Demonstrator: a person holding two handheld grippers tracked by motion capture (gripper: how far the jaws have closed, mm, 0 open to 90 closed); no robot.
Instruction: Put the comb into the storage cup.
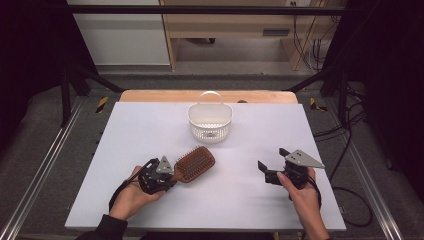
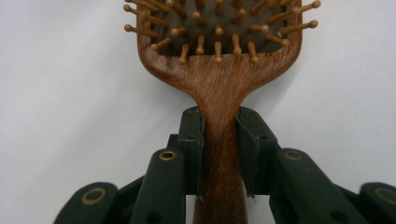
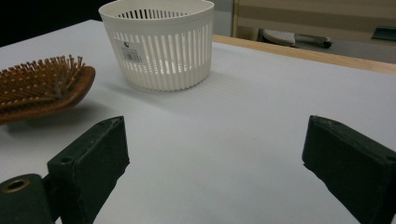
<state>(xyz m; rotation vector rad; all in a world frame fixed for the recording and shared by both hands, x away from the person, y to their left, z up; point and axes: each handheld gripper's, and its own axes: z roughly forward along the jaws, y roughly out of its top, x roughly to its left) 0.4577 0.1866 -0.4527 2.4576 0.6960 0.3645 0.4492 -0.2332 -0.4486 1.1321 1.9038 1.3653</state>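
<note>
Left gripper [image 1: 170,176] clamped on the wooden hairbrush [image 1: 196,163] handle at the table's [image 1: 150,130] near-left, right gripper [image 1: 272,166] gaping empty — heavy bristle head could pivot and slip before reaching the white basket [image 1: 210,121].

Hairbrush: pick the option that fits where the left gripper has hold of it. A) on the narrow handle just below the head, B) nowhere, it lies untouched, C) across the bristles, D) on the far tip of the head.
A: in the left gripper view the left gripper has its jaws pressed on both sides of the hairbrush at the narrow wooden handle just below the bristled head.
</note>
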